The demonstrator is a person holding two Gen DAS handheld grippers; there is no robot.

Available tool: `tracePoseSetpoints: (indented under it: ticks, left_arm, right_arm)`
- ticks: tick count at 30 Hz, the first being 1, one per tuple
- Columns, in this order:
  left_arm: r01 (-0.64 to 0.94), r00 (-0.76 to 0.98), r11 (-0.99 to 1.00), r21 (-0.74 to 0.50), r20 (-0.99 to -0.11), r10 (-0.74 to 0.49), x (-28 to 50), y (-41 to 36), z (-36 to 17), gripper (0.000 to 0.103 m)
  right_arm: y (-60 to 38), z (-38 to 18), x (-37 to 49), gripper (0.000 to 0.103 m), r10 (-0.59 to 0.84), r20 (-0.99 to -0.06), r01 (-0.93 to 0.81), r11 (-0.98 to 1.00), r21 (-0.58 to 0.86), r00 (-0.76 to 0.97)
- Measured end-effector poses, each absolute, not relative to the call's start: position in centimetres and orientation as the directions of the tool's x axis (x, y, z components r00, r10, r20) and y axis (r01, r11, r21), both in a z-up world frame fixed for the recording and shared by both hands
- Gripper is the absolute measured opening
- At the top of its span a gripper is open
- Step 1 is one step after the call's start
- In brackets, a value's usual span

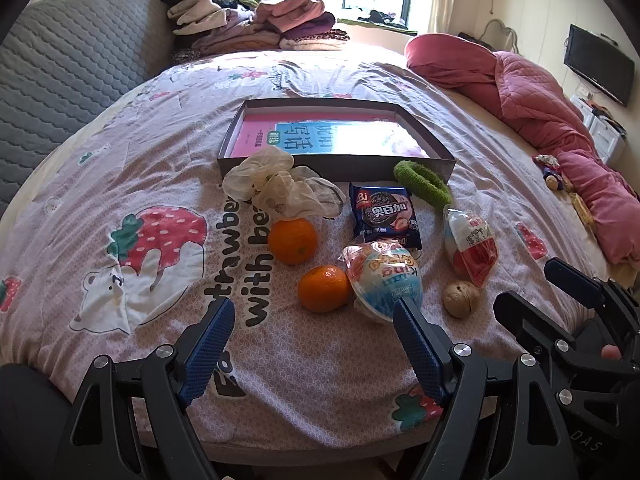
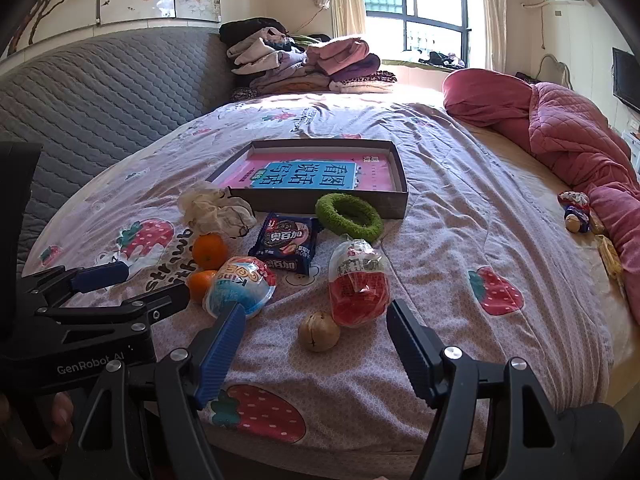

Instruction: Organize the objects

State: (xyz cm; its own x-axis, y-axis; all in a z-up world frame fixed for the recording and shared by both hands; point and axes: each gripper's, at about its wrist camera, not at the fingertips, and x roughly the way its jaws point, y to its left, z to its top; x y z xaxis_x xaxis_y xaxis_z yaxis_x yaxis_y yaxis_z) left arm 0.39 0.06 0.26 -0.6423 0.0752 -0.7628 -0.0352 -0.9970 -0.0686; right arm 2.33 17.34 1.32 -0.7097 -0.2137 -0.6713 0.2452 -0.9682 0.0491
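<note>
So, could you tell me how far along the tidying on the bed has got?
Nothing looks done: the box holds only a book. Nothing is in hand; the left tool and right tool are open and empty. Left outside the box: two oranges, the cookie pack, both toy eggs, the walnut, the green ring and the scrunchie.
</note>
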Motion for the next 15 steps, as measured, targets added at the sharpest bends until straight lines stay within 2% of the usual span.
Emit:
tracePoseSetpoints:
  ticks: [15]
  left_arm:
    - [-0.031, -0.645, -0.998, -0.063, -0.762, 0.068, 0.4, 0.15, 0.36, 0.082]
  right_arm:
    - [17.31, 1.47, 2.48, 0.072, -0.216, -0.668, 0.245, -0.968, 0.052, -0.712]
